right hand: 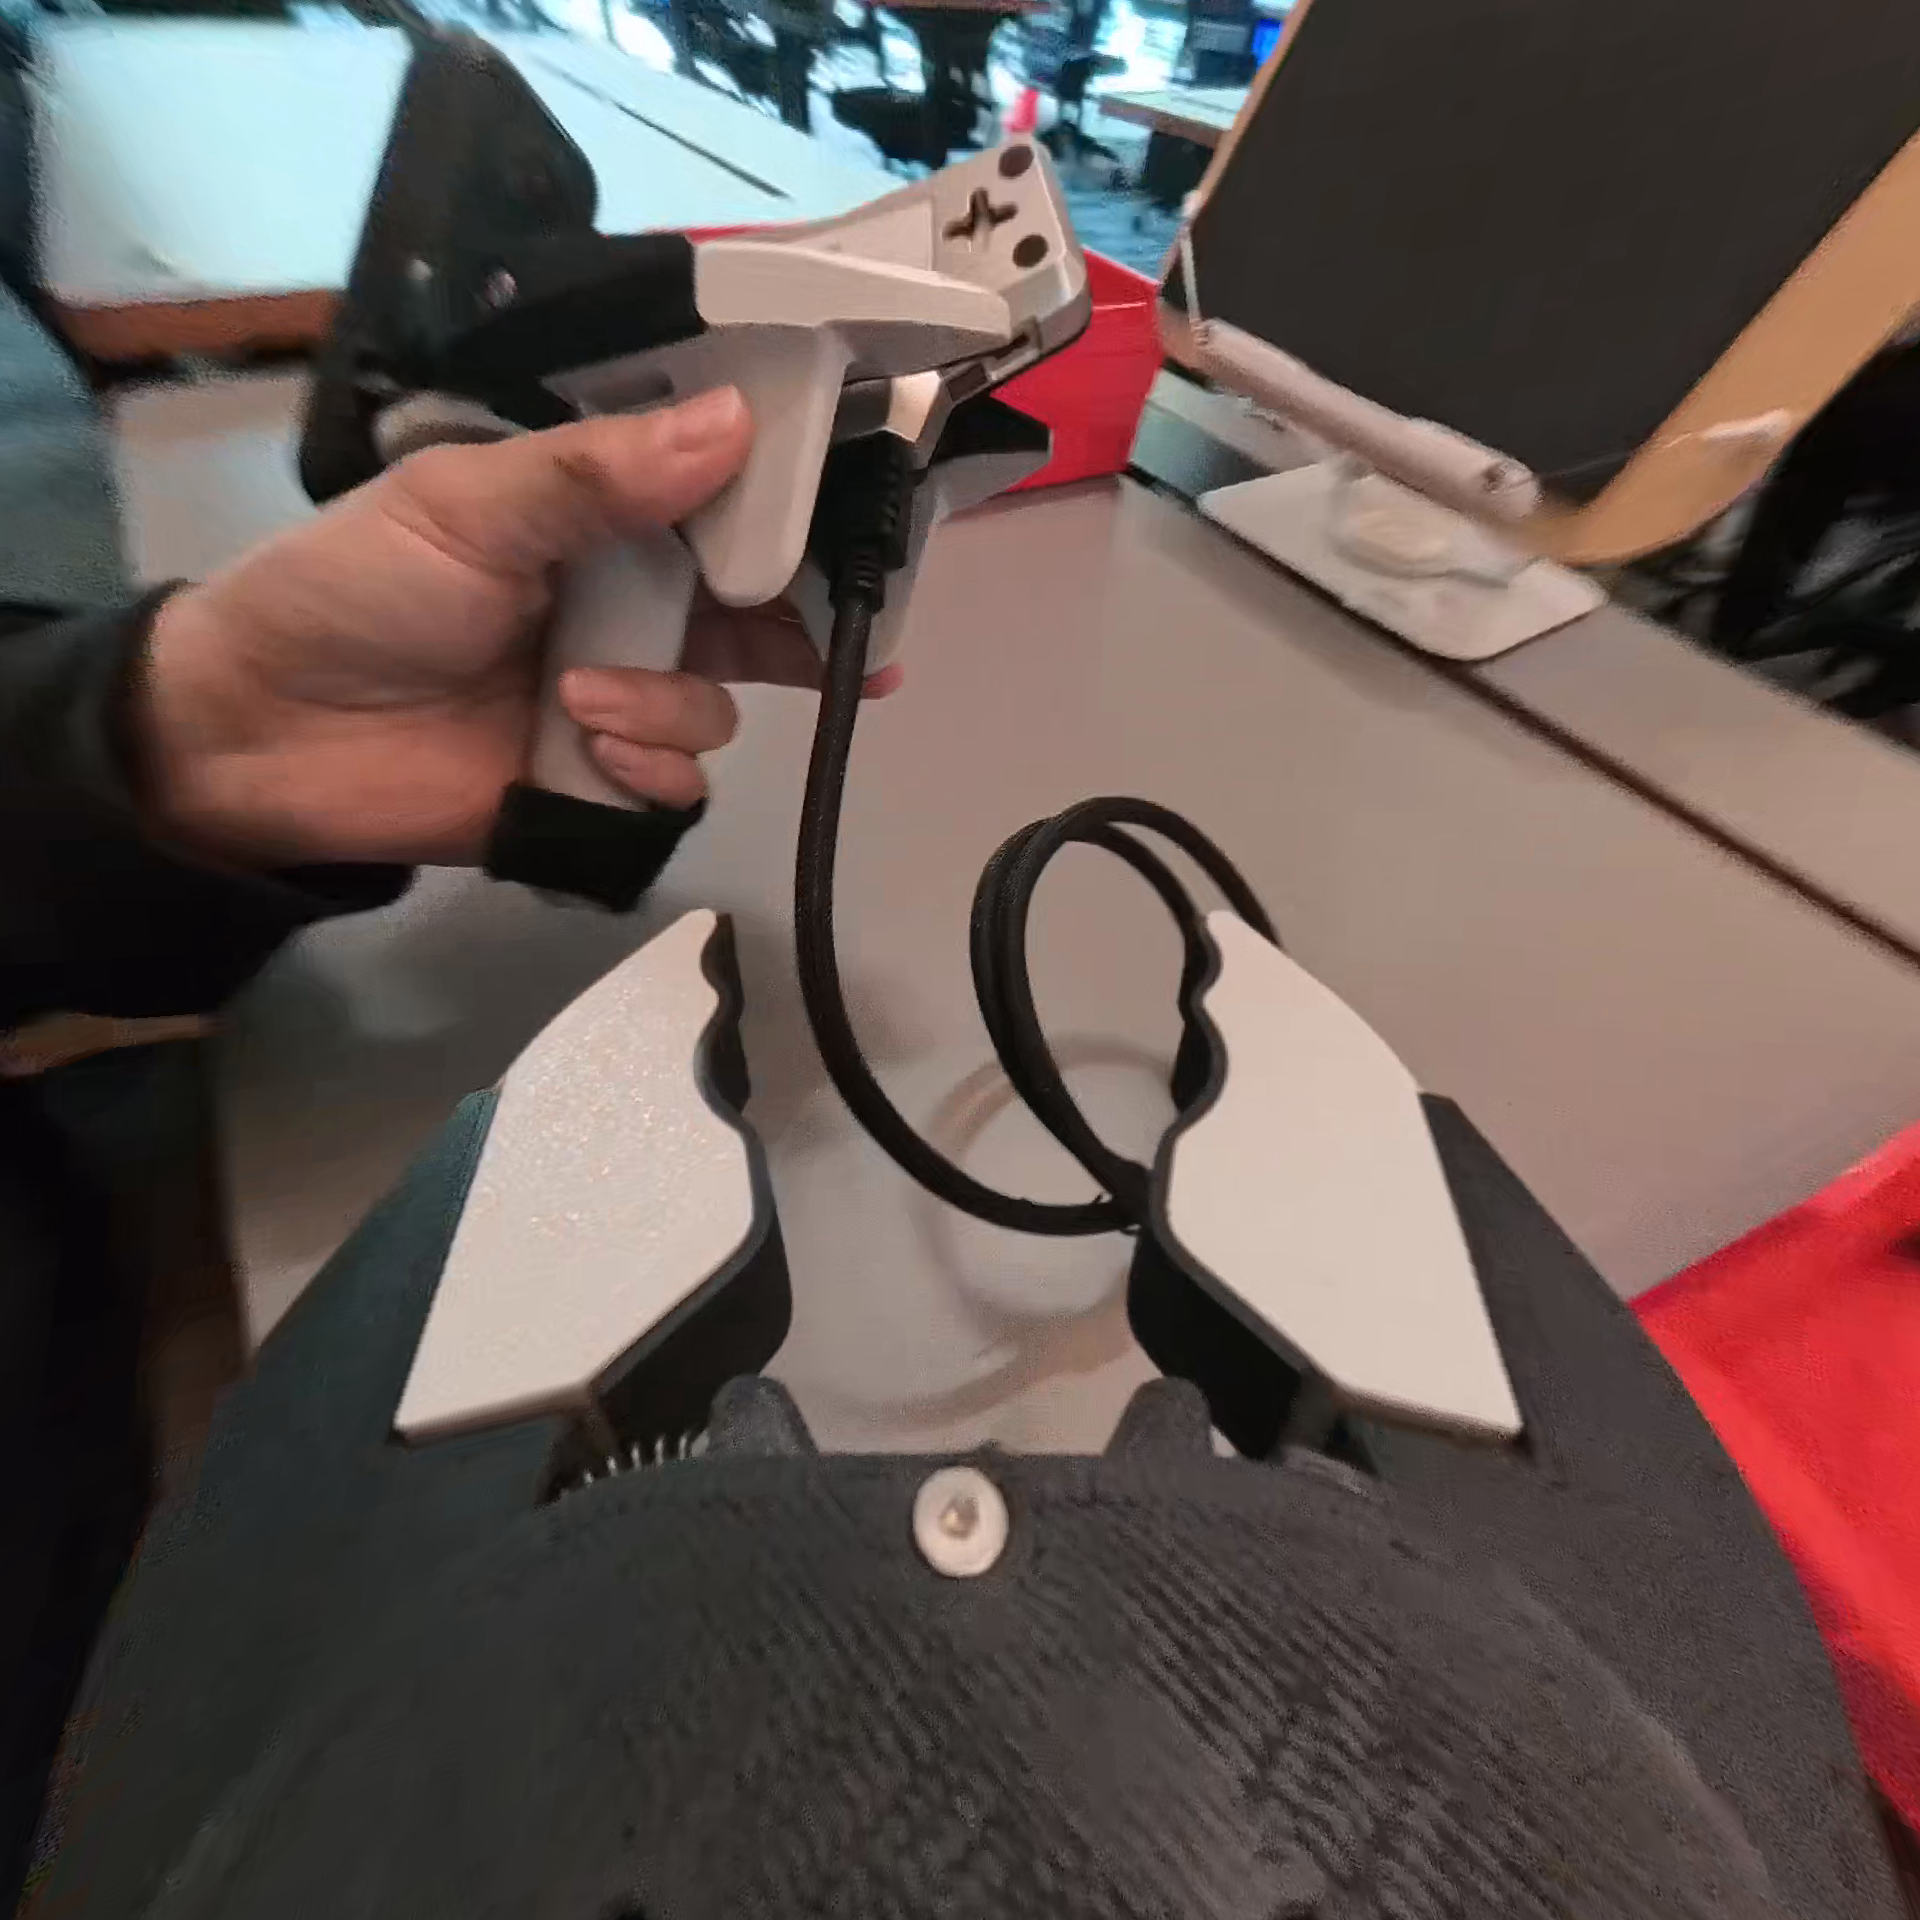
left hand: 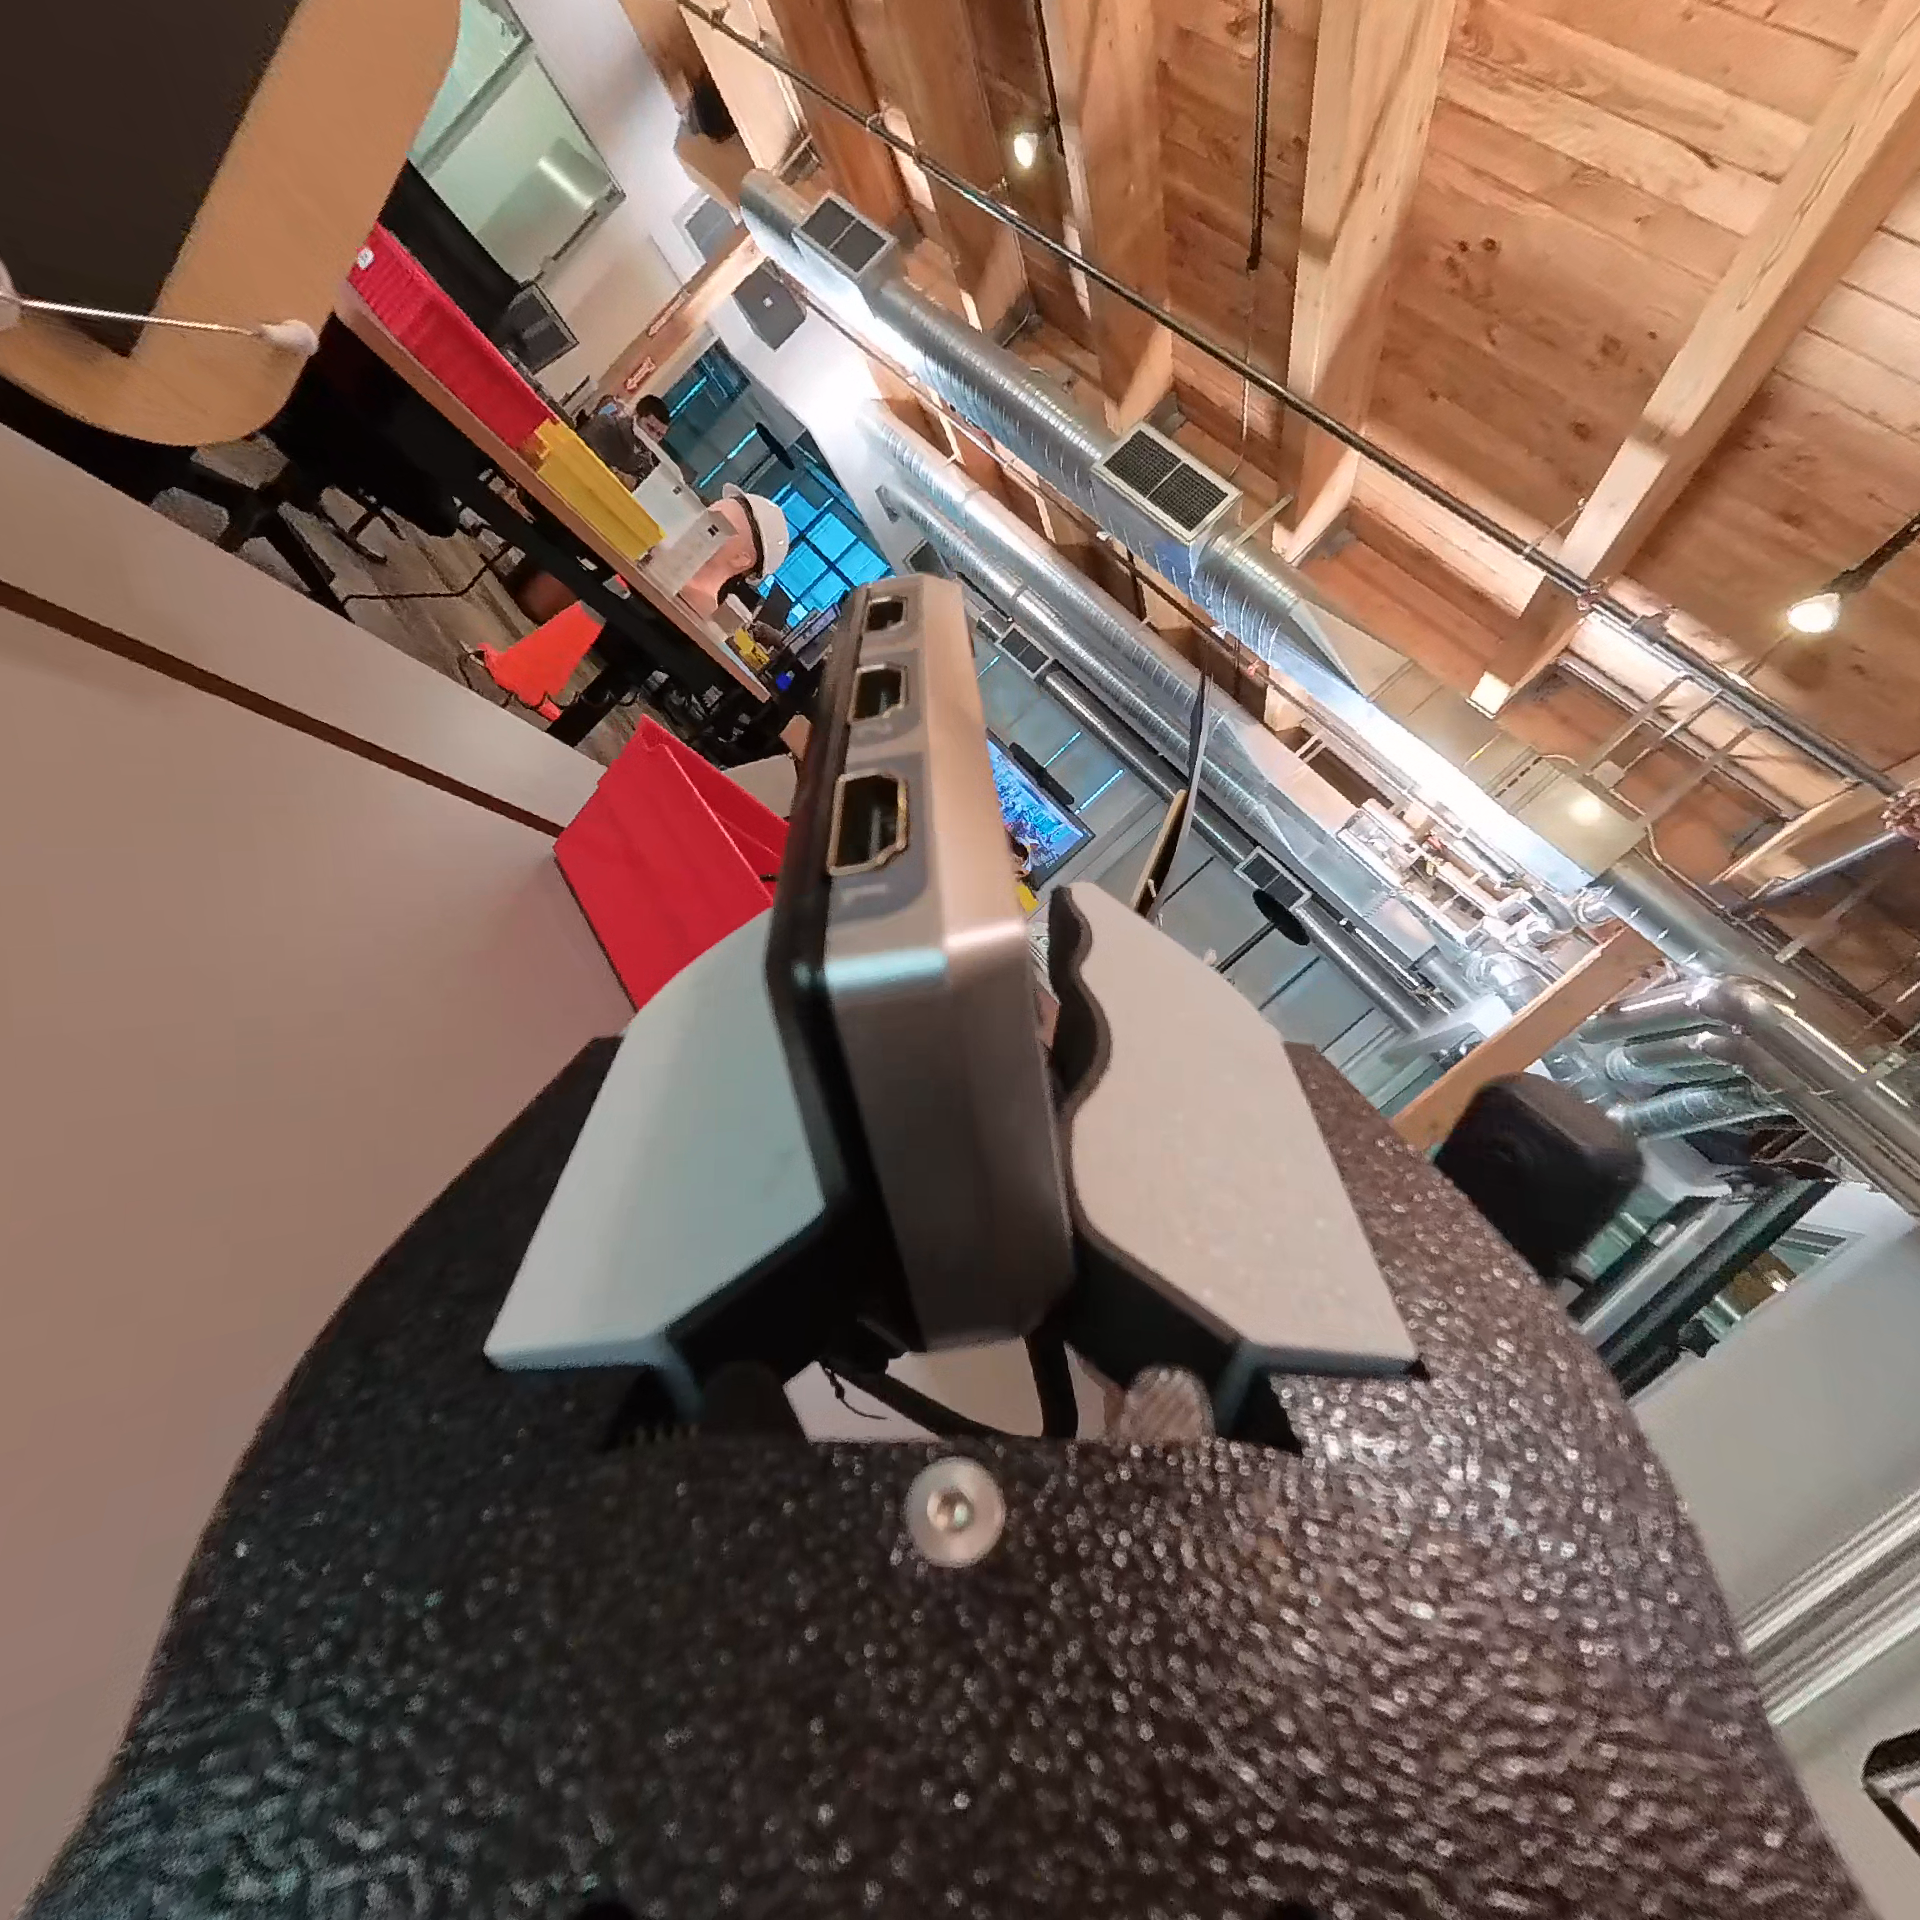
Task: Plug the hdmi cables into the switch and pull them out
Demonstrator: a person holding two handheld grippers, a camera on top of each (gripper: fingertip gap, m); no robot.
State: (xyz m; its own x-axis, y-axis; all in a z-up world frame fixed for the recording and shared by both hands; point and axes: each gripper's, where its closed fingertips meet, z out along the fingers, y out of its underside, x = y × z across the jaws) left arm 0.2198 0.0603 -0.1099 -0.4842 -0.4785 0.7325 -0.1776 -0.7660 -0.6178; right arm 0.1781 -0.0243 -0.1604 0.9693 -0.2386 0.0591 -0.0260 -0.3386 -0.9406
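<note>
My left gripper [left hand: 925, 935] is shut on the grey HDMI switch [left hand: 935, 1091] and holds it on edge, tilted up toward the ceiling. Three empty ports [left hand: 868, 826] face the camera along its side. In the right wrist view a hand [right hand: 364, 644] holds that left gripper [right hand: 1049, 343] above the table; the switch is mostly hidden between its fingers. A black HDMI cable [right hand: 821, 831] is plugged in from below and hangs down. It curves between the fingers of my open right gripper [right hand: 966, 935] and coils into a loop [right hand: 997, 914]. The right gripper holds nothing.
The white table [right hand: 1351, 831] lies below. A red bin [right hand: 1091, 353] stands behind the left gripper, and another red thing [right hand: 1787, 1455] lies at the right. A dark screen in a wooden frame [right hand: 1558, 208] stands on a white base [right hand: 1403, 561] at the back right.
</note>
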